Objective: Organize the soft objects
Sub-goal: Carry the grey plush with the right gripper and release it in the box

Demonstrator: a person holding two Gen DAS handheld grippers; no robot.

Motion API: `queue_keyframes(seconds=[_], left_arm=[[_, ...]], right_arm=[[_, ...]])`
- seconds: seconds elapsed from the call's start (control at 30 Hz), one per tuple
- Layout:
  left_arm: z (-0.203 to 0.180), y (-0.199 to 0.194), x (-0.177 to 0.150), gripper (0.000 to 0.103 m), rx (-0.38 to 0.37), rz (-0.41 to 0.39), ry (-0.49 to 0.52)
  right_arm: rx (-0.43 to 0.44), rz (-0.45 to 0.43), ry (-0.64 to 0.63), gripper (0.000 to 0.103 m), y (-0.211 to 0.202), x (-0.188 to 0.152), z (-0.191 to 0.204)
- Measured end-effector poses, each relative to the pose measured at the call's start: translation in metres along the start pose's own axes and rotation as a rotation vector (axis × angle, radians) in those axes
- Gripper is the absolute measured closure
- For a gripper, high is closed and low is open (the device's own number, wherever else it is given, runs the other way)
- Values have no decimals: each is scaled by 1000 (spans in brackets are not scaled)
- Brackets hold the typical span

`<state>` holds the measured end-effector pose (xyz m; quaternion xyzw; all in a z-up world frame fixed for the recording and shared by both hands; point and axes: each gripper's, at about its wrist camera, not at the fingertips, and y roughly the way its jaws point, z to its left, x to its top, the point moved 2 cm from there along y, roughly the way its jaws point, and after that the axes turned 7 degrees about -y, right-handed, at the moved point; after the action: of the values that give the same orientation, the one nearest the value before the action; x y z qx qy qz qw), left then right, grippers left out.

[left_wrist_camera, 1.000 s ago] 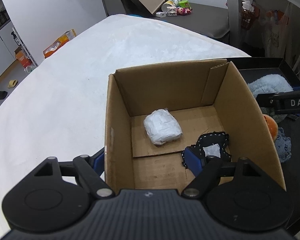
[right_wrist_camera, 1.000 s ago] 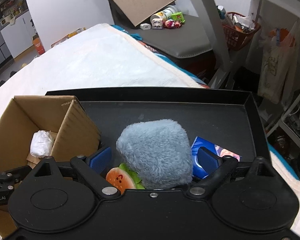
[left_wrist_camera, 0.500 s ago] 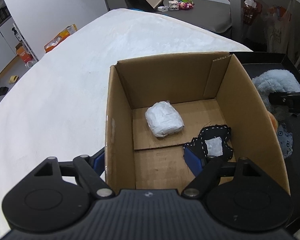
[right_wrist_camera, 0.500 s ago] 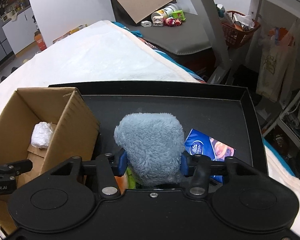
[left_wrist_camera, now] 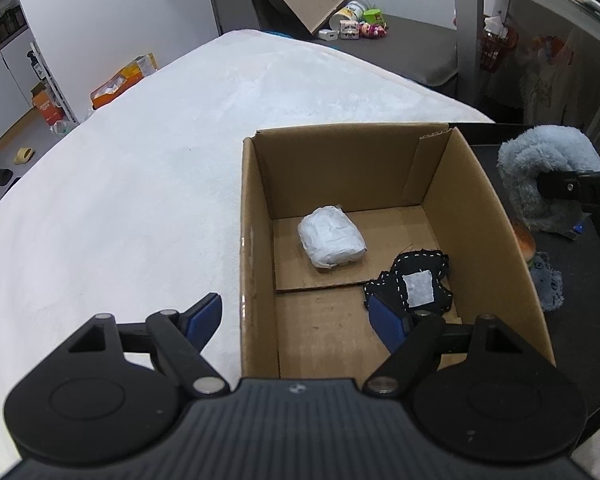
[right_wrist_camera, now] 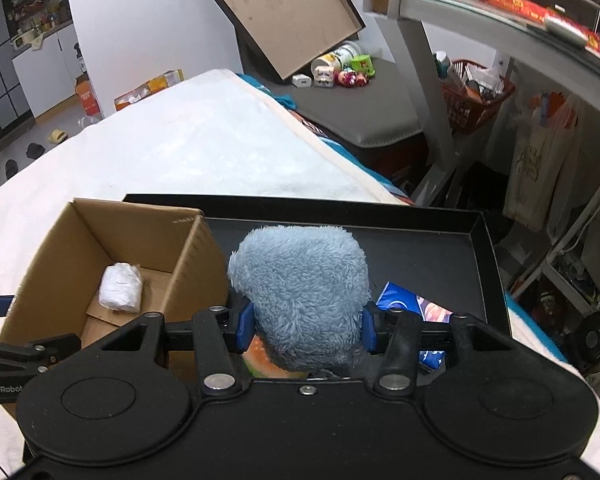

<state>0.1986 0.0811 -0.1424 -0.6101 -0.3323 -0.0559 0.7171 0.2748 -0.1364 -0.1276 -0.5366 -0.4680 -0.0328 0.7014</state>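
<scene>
Right tongs gripping the blue plush, ready to carry it to the box.

The right gripper (right_wrist_camera: 306, 330) is clenching the fluffy blue plush (right_wrist_camera: 302, 296) between its blue pads, holding it above the black tray (right_wrist_camera: 482, 240); just below the pads an orange soft toy (right_wrist_camera: 260, 358) and a blue packet (right_wrist_camera: 410, 306) are lying in the tray. The cardboard box (left_wrist_camera: 256, 248) is sitting just to the left of these tongs, touching the tray's edge, with a white wrapped bundle (left_wrist_camera: 332, 236) and a black stitched patch (left_wrist_camera: 418, 286) already lying inside. The left gripper (left_wrist_camera: 300, 316) is hanging released, its fingers straddling the box's near-left wall. The lift seems to be underway; next the plush likely needs raising clear of the box wall, swinging leftward, and releasing over the bare floor.
</scene>
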Motion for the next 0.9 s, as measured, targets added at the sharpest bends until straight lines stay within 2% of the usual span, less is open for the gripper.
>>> queue_keyframes(seconds=[0.57, 0.77, 0.9], left_arm=[[24, -17, -11, 28, -69, -38, -48], [33, -18, -15, 36, -91, -37, -62], [38, -17, -17, 55, -114, -27, -70]], right_arm=[[4, -61, -94, 55, -33, 20, 49], [24, -79, -137, 55, -39, 29, 71], [35, -78, -168, 55, -38, 33, 84]])
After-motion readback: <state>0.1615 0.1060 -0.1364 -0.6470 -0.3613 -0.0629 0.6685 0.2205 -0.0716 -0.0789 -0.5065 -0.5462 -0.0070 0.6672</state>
